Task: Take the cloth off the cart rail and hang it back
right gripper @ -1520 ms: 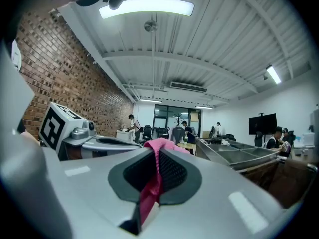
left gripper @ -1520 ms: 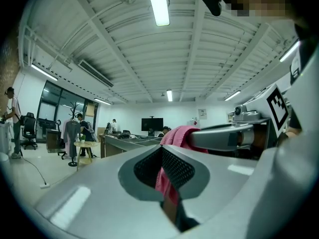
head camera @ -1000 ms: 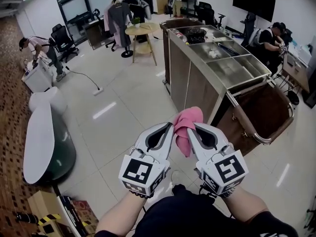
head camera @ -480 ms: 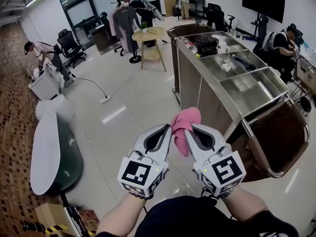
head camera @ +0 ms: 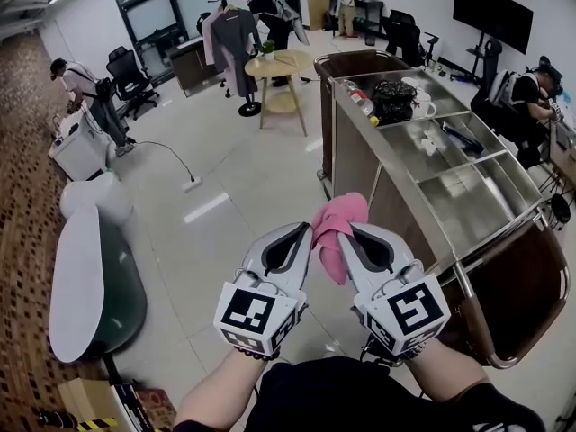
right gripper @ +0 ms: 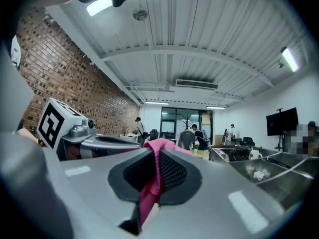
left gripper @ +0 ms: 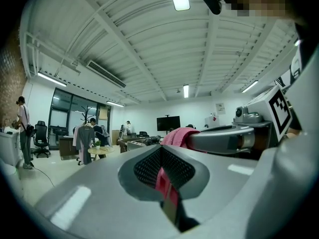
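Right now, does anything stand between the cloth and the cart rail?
Nothing visible does. The left gripper and right gripper are both shut on the cloth above the floor; the rail lies to their right, with open air between.

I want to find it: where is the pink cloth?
Head view, lower middle: the pink cloth is pinched by the left gripper and right gripper, held left of the cart.
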